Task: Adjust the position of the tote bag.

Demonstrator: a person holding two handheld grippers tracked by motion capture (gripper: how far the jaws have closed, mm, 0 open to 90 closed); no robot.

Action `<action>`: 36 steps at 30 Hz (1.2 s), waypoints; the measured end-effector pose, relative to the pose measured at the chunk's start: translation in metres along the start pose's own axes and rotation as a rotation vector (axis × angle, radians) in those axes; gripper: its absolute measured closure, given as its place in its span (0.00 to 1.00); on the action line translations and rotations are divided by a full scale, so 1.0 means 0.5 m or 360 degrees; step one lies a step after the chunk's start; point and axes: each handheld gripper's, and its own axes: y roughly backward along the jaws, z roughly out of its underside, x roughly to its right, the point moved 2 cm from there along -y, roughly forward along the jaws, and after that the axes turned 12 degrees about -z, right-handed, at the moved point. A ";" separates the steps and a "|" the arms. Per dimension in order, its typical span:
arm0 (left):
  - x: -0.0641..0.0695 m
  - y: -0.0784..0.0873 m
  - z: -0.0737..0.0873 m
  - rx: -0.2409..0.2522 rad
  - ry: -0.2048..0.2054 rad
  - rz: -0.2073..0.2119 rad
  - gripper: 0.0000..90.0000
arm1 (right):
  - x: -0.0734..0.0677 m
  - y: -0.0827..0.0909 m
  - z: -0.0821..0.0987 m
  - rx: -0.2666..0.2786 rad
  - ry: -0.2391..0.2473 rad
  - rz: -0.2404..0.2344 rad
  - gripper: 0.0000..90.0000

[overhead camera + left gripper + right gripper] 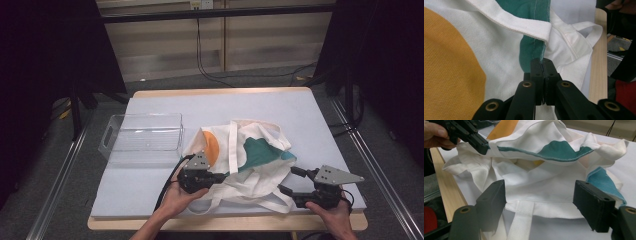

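Your tote bag [245, 160] is cream cotton canvas with a coarse weave, slack and crumpled, printed with a rounded orange patch [212, 148] and a teal shape stitched along its edge. Flat woven straps [519, 23] of the same cream webbing loop over and out of it. It lies on the near half of the counter [280, 107], which carries a pale, matte blue-grey cover, with the bag's mouth turned towards you.

Your left gripper [218, 176] has its black jaws pressed together on the bag's upper rim, at the teal seam, lifting that layer off the one below; in your left gripper view the fabric runs straight into the pinch. Your right gripper [291, 180] stands with its blocky jaws spread wide at the bag's near right side. The lower hem and one strap lie between and just beyond those jaws, and the pads are not pressing on the cloth.

A clear, rigid plastic bin [142, 134] with a cut-out handle sits left of the bag, just beside it.
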 end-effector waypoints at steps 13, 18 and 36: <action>-0.011 0.023 -0.015 0.0046 0.0030 0.0000 0.99 | -0.004 -0.015 -0.005 -0.0041 0.0041 -0.0028 0.34; -0.018 0.033 -0.020 0.0051 0.0025 -0.0009 0.99 | -0.008 -0.028 -0.010 -0.0061 0.0065 -0.0042 0.39; -0.054 0.062 -0.059 0.0090 0.0072 -0.0036 0.99 | -0.001 -0.047 -0.033 -0.0050 0.0079 -0.0066 0.46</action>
